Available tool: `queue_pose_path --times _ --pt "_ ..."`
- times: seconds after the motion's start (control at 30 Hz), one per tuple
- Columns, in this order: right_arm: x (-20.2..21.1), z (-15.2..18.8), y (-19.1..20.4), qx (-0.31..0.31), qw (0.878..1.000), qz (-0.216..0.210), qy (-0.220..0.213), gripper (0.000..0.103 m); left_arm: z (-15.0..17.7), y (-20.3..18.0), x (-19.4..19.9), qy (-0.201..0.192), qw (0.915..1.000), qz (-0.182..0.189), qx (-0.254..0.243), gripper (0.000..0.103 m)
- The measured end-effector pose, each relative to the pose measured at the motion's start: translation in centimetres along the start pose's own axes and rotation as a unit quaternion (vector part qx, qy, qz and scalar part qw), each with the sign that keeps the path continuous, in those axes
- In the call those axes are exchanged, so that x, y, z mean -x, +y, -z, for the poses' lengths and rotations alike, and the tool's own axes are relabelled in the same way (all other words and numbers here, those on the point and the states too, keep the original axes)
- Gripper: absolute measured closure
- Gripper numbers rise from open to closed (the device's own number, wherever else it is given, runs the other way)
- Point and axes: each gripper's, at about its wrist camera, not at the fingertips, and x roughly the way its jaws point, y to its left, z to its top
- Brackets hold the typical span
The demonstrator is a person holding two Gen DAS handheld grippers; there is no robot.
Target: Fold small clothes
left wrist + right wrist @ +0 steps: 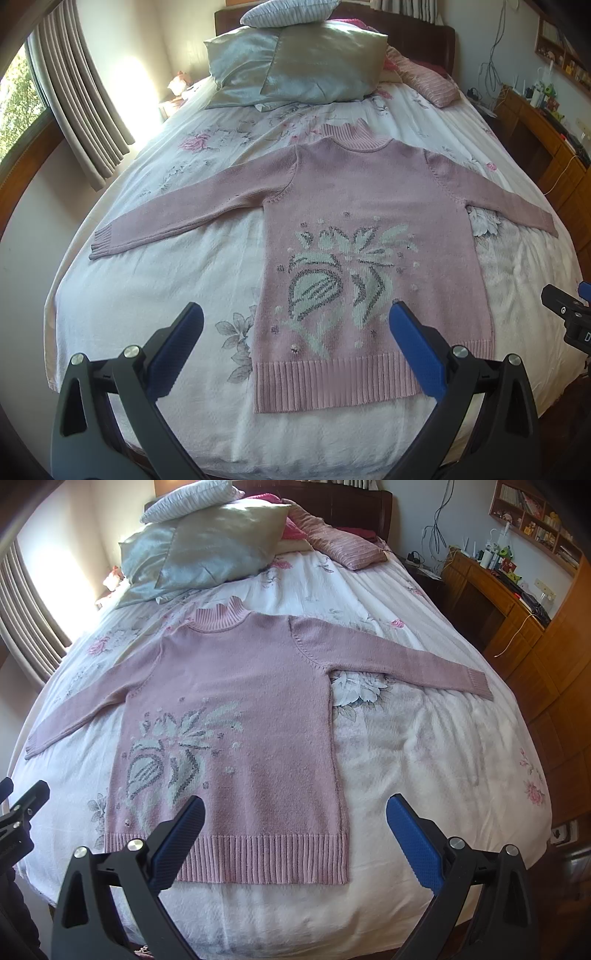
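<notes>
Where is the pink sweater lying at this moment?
The pink sweater lies flat on the bed, sleeves spread out, collar toward the pillows; its ribbed hem is nearest the open left gripper.

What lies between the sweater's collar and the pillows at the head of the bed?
Only bare floral bedspread separates the pink knitted sweater from the satin pillows; the left wrist view shows it best.

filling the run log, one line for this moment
sweater flat on bed, unfolded | left gripper open | right gripper open | nothing held
</notes>
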Motion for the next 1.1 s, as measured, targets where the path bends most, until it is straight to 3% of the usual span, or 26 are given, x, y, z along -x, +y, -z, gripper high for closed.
queue_pose_path --times 0.67,0.83,1.1 --pt "-0.2 -0.3 -0.8 -0.006 1.000 -0.017 -0.009 0.004 0.0 -1.8 -0.5 -0.001 1.0000 -0.003 0.002 0.003" --pt "-2.8 -1.5 -7.5 -0.065 0.996 -0.060 -0.005 0.004 -2.1 -4.0 -2.6 0.005 0.9999 -0.005 0.015 0.003" --pt "-9.4 -8.1 -22.5 -0.119 0.993 -0.019 0.007 0.004 -8.1 -12.4 -7.1 -0.002 0.9998 -0.005 0.017 0.003"
